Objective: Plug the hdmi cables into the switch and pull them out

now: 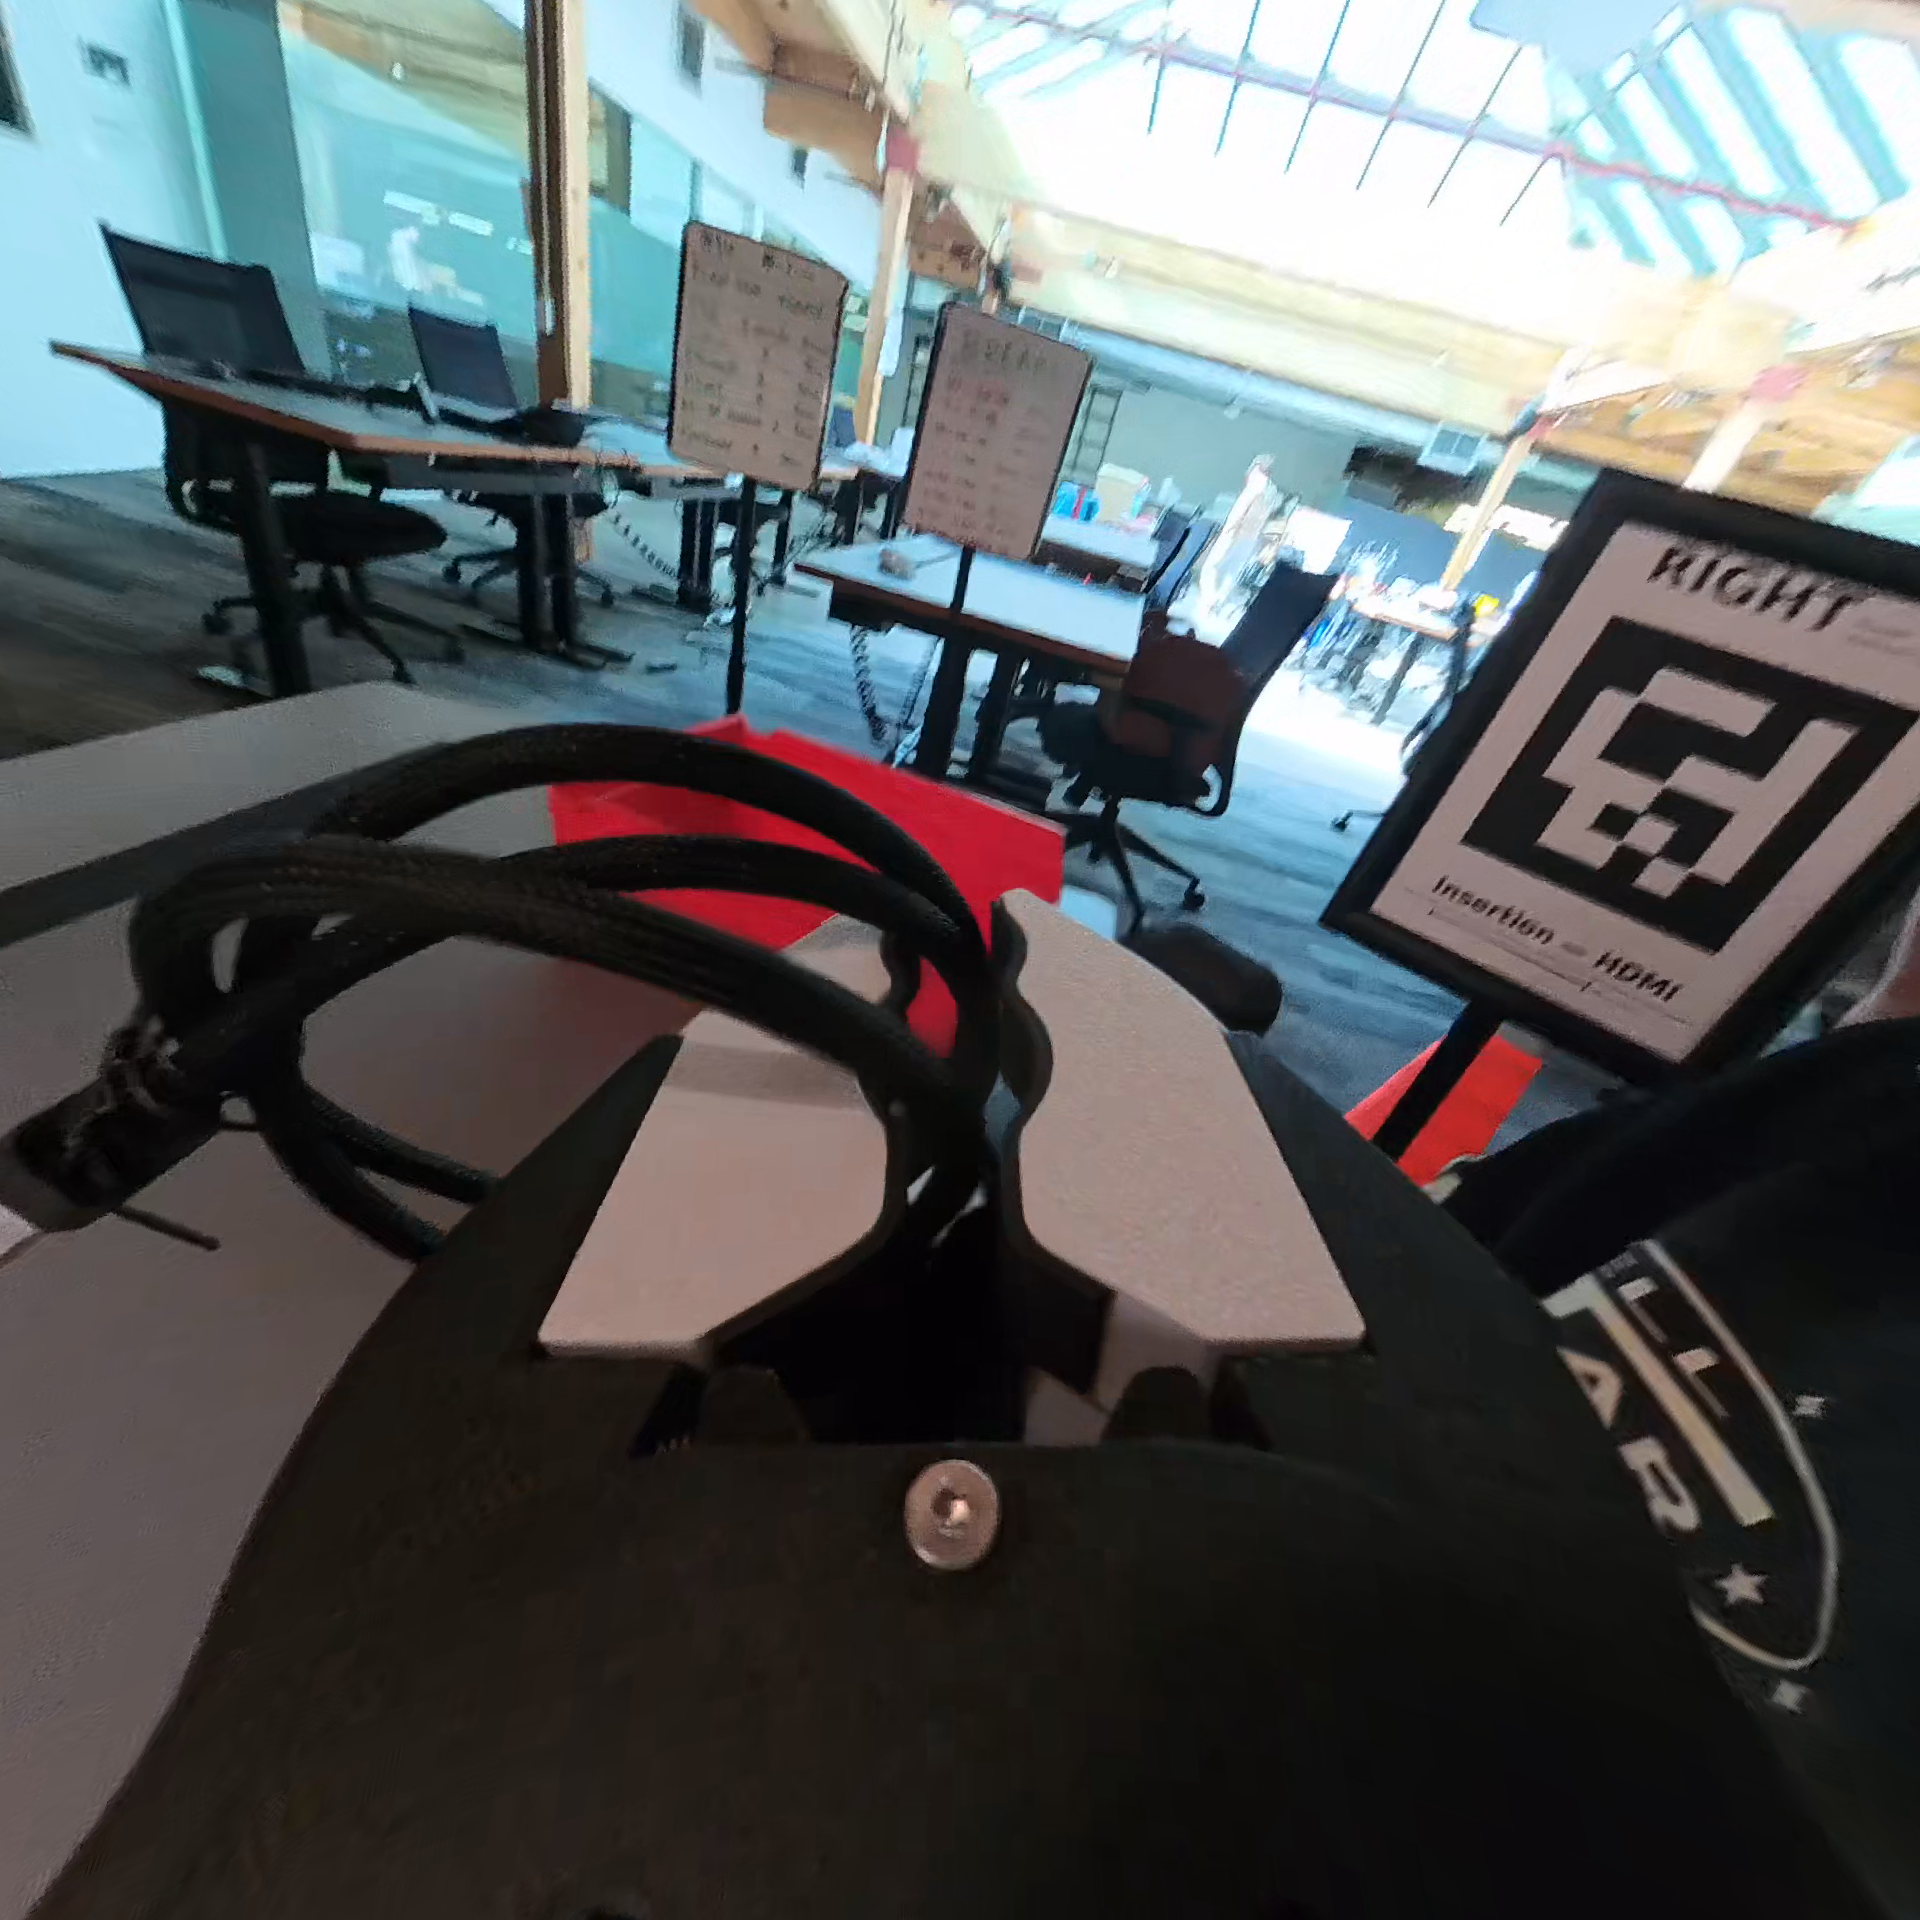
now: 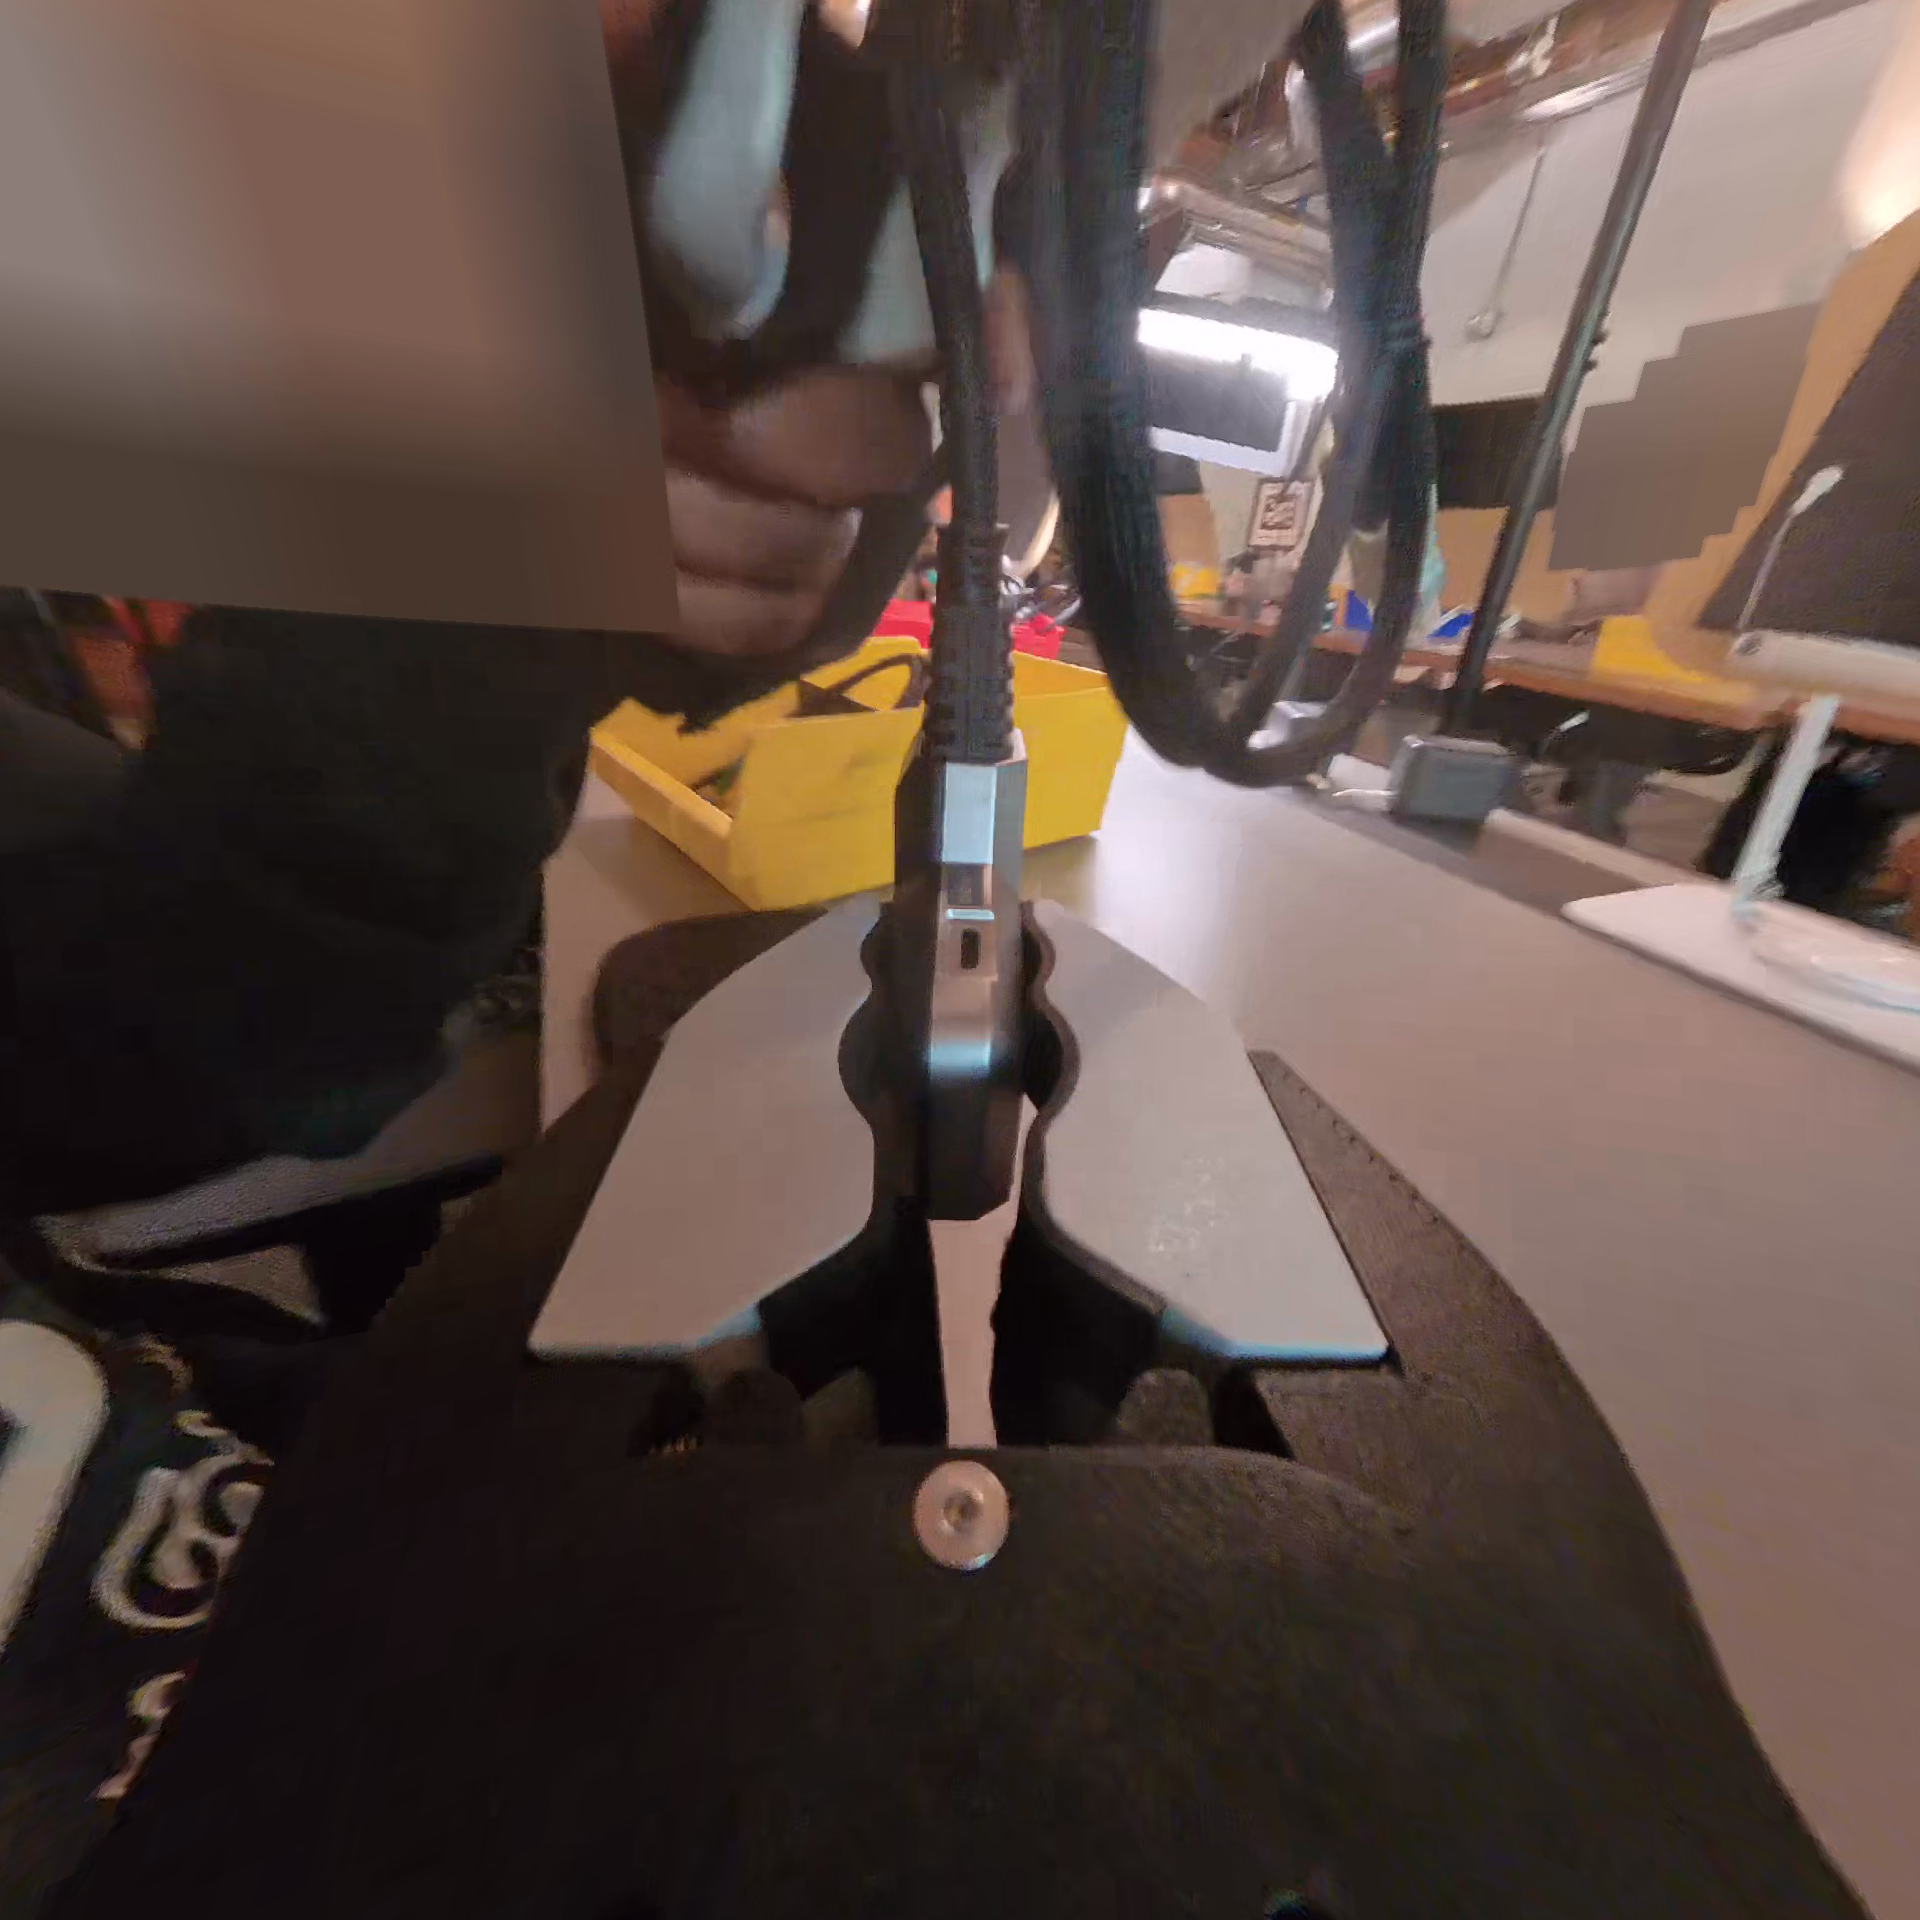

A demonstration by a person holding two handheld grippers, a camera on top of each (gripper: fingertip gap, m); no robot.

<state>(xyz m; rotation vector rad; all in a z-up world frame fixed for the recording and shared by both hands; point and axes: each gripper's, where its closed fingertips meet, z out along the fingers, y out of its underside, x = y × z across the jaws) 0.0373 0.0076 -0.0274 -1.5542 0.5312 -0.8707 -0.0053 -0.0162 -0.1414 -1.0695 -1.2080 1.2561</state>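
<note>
cables (image 1: 582, 894) on table (image 1: 125, 790) | bin (image 2: 831, 769) behind switch (image 2: 971, 997) (between gripper (image 2: 951, 935) fingers) — sign (image 1: 1652, 769) right

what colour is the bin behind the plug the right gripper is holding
Yellow. The bin shows best in the right wrist view, on the table behind the plug.

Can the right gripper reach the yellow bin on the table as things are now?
Probably not freely. The right gripper is shut on the HDMI plug, whose cable runs up in front of the yellow bin. The table between looks bare, but the jaws are occupied.
</note>
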